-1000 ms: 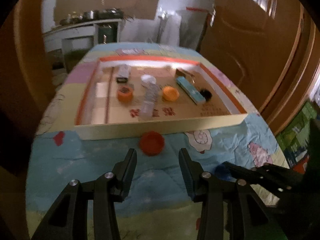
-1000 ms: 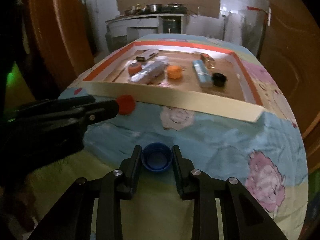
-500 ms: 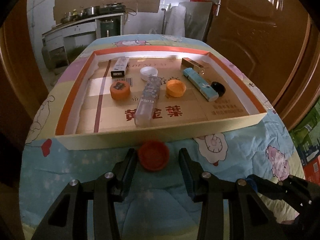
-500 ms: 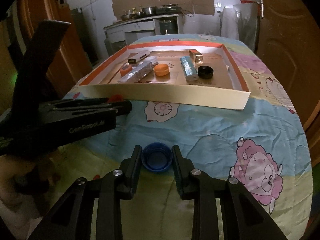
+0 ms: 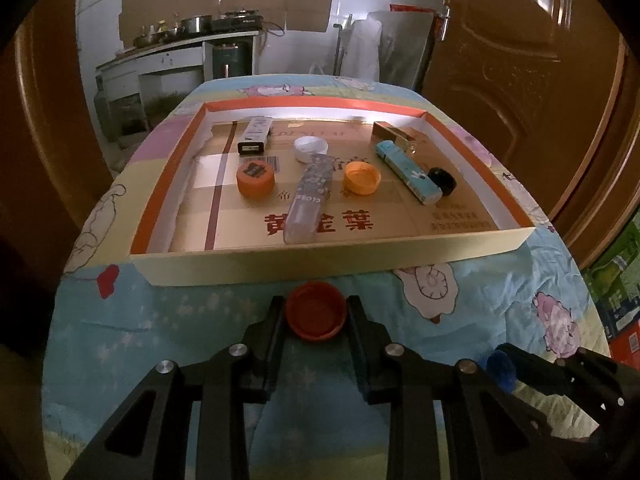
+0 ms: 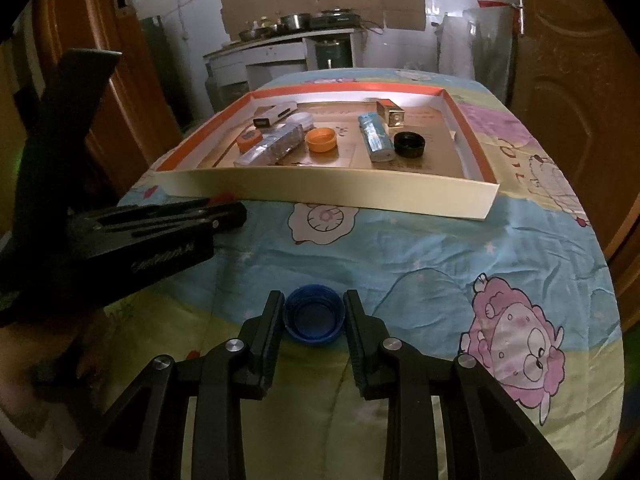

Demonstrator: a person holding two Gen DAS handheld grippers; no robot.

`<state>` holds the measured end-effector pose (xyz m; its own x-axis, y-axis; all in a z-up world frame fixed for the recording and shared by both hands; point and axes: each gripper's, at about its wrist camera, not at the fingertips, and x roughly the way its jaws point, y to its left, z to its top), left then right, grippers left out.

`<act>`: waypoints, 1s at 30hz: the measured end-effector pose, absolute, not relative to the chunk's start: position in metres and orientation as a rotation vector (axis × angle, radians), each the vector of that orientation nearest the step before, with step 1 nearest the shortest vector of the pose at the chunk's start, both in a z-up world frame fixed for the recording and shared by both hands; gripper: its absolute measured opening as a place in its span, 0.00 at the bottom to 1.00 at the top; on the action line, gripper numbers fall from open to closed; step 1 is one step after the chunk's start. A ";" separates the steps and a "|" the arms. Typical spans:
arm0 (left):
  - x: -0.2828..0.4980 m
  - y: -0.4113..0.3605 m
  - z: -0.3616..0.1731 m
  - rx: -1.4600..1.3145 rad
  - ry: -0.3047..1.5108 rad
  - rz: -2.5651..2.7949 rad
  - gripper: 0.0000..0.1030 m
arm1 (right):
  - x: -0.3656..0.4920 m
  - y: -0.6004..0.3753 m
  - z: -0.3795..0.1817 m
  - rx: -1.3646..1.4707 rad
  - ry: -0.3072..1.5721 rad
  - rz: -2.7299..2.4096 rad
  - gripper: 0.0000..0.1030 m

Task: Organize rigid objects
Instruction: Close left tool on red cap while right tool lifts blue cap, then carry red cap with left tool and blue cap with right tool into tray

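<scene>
Red cap (image 5: 315,316) now clamped by left claw (image 5: 315,320) (was loose).

Right gripper (image 6: 314,314) clamps the blue cap (image 6: 314,317) between both fingers, open side up, over the cartoon-print cloth (image 6: 420,256). Ahead of the claw lies the cardboard tray (image 6: 332,192), holding an orange cap (image 6: 321,139), a black cap (image 6: 409,144) and a light blue box (image 6: 375,137) (other items too). Left gripper (image 6: 224,212) reaches in from the claw's left, its tips near the tray's front wall.
</scene>
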<state>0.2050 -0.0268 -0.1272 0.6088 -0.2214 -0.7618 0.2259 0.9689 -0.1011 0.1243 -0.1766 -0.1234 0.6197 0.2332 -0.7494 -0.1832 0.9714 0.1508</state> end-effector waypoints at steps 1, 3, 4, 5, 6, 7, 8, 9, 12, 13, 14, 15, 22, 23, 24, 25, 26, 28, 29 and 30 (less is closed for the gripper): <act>0.203 -0.026 -0.126 0.004 0.874 -0.259 0.29 | 0.124 -0.176 -0.123 0.063 0.870 0.237 0.30; 0.200 -0.025 -0.121 -0.001 0.863 -0.261 0.29 | 0.124 -0.175 -0.122 0.069 0.869 0.238 0.30; 0.198 -0.025 -0.119 -0.004 0.859 -0.263 0.29 | 0.124 -0.175 -0.121 0.069 0.868 0.236 0.30; 0.196 -0.024 -0.117 -0.010 0.854 -0.264 0.29 | 0.124 -0.174 -0.119 0.067 0.862 0.234 0.30; 0.194 -0.023 -0.115 -0.015 0.847 -0.266 0.29 | 0.123 -0.174 -0.118 0.064 0.858 0.233 0.30; 0.192 -0.022 -0.111 -0.021 0.840 -0.270 0.29 | 0.123 -0.173 -0.115 0.061 0.852 0.231 0.30; 0.190 -0.020 -0.108 -0.026 0.834 -0.274 0.29 | 0.123 -0.172 -0.113 0.057 0.846 0.231 0.30; 0.189 -0.020 -0.106 -0.028 0.830 -0.276 0.29 | 0.123 -0.171 -0.111 0.052 0.842 0.231 0.30; 0.185 -0.017 -0.096 -0.038 0.808 -0.286 0.29 | 0.123 -0.168 -0.104 0.038 0.830 0.230 0.30; 0.183 -0.016 -0.092 -0.041 0.802 -0.287 0.29 | 0.123 -0.168 -0.102 0.034 0.826 0.230 0.30; 0.183 -0.015 -0.090 -0.043 0.797 -0.289 0.29 | 0.124 -0.168 -0.100 0.031 0.822 0.229 0.30; 0.182 -0.013 -0.086 -0.047 0.790 -0.291 0.29 | 0.124 -0.167 -0.097 0.026 0.818 0.229 0.30; 0.188 -0.002 -0.069 -0.068 0.763 -0.281 0.29 | 0.137 -0.168 -0.078 0.011 0.785 0.221 0.30; 0.190 -0.001 -0.067 -0.071 0.761 -0.279 0.29 | 0.140 -0.168 -0.075 0.010 0.780 0.221 0.30; 0.192 0.001 -0.066 -0.073 0.759 -0.278 0.29 | 0.142 -0.168 -0.072 0.008 0.775 0.220 0.30; 0.193 0.002 -0.064 -0.074 0.758 -0.277 0.29 | 0.145 -0.169 -0.070 0.007 0.772 0.219 0.30; 0.195 0.003 -0.063 -0.075 0.756 -0.276 0.29 | 0.148 -0.169 -0.066 0.005 0.765 0.219 0.30; 0.200 0.003 -0.057 -0.076 0.746 -0.276 0.29 | 0.153 -0.169 -0.061 0.002 0.755 0.219 0.30; 0.201 0.004 -0.055 -0.075 0.744 -0.277 0.29 | 0.156 -0.169 -0.058 0.000 0.749 0.219 0.30; 0.205 0.003 -0.052 -0.072 0.738 -0.279 0.29 | 0.159 -0.169 -0.054 -0.004 0.742 0.219 0.30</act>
<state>0.2049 0.0028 -0.0515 0.7050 -0.2756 -0.6535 0.2255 0.9607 -0.1618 0.1590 -0.1691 -0.0542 0.7154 0.1964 -0.6705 -0.1994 0.9772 0.0734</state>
